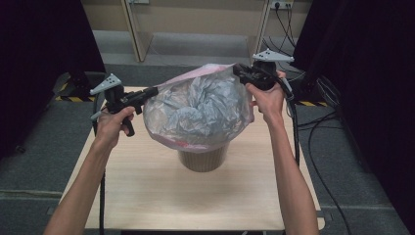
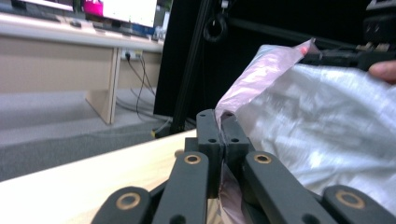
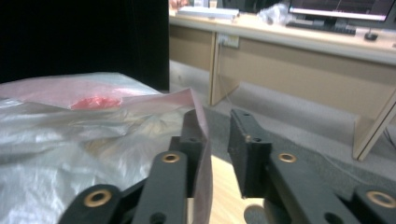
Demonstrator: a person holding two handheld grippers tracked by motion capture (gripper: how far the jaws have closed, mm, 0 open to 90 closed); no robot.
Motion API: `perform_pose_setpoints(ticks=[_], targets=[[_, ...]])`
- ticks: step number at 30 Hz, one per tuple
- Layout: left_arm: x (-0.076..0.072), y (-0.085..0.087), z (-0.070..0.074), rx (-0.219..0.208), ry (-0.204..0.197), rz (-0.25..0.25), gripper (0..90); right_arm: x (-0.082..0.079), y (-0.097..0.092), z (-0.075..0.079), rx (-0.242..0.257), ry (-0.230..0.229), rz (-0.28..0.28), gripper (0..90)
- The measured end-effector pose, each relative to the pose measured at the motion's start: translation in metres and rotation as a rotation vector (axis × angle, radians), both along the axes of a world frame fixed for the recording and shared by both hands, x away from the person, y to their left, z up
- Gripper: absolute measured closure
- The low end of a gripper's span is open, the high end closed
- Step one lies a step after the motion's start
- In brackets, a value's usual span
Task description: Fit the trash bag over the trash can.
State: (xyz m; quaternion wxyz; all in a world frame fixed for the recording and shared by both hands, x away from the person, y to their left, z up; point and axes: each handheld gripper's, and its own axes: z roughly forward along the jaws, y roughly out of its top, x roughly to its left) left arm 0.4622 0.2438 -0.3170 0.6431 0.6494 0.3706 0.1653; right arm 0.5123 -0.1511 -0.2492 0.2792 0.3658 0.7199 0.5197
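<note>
- While a bin (image 1: 203, 159) stands near the middle of the desk (image 1: 147, 196), a thin pink-tinted bag (image 1: 195, 112) billows above it, stuffed with crumpled silvery film and spreading wider than the bin's mouth.
- Judged by its look, the bag is light, limp and slippery, and liable to tear; its rim is the sensible place to pinch, at opposite sides so the mouth stays stretched.
- Reaching from the desk's near edge, both forearms angle outward, wrists raised to the height of the bag's rim.
- At the left side of the bag, the left gripper (image 1: 152, 91) points level across toward the right, jaws clenched on a fold of rim (image 2: 224, 116).
- Farther back on the right, the right gripper (image 1: 238, 70) points left; its own view shows a gap between the jaws, with the rim (image 3: 198, 112) draped against only one of them, so it is not clamped.
</note>
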Motion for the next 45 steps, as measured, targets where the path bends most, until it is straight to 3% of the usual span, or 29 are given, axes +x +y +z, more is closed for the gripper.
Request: perform_pose_setpoints(ticks=[3, 8, 12, 15, 18, 21, 24, 25, 28, 31, 34, 37, 41, 45], targets=[[0.006, -0.008, -0.012, 0.04, 0.031, -0.011, 89.2, 0.007, -0.003, -0.012, -0.019, 0.032, -0.005, 83.5], [0.023, -0.015, -0.035, 0.125, 0.086, 0.038, 89.2, 0.021, -0.002, -0.039, -0.087, 0.116, -0.046, 84.8], [0.024, -0.018, -0.055, 0.126, 0.102, 0.015, 89.2, 0.03, -0.006, -0.061, -0.095, 0.175, -0.058, 85.3], [0.022, -0.019, -0.071, 0.167, 0.101, 0.003, 89.2, 0.03, -0.01, -0.08, -0.08, 0.211, -0.051, 85.3], [0.021, -0.018, -0.086, 0.113, 0.12, -0.014, 89.1, 0.026, -0.013, -0.101, -0.075, 0.238, -0.052, 85.0], [0.017, -0.019, -0.096, 0.175, 0.109, -0.023, 89.1, 0.021, -0.016, -0.123, -0.066, 0.263, -0.048, 84.6], [0.013, -0.025, -0.106, 0.312, 0.077, -0.017, 89.1, 0.016, -0.016, -0.138, -0.064, 0.269, -0.045, 84.4], [0.013, -0.027, -0.11, 0.324, 0.077, -0.02, 89.2, 0.015, -0.015, -0.143, -0.077, 0.27, -0.046, 84.5], [0.014, -0.029, -0.118, 0.313, 0.096, -0.012, 89.2, 0.013, -0.008, -0.154, -0.187, 0.246, -0.073, 84.5], [0.017, -0.029, -0.127, 0.359, 0.087, 0.018, 89.2, 0.014, -0.003, -0.163, -0.219, 0.238, -0.089, 83.6], [0.021, -0.032, -0.138, 0.375, 0.11, 0.047, 89.2, 0.017, 0.004, -0.173, -0.284, 0.239, -0.097, 82.9], [0.018, -0.038, -0.147, 0.432, 0.094, 0.047, 89.2, 0.019, 0.007, -0.185, -0.299, 0.257, -0.086, 79.8], [0.016, -0.035, -0.148, 0.422, 0.098, 0.076, 84.9, 0.017, 0.006, -0.19, -0.301, 0.268, -0.082, 69.5], [0.014, -0.025, -0.144, 0.309, 0.129, 0.068, 63.9, 0.015, -0.007, -0.178, -0.203, 0.271, -0.124, 57.1]])
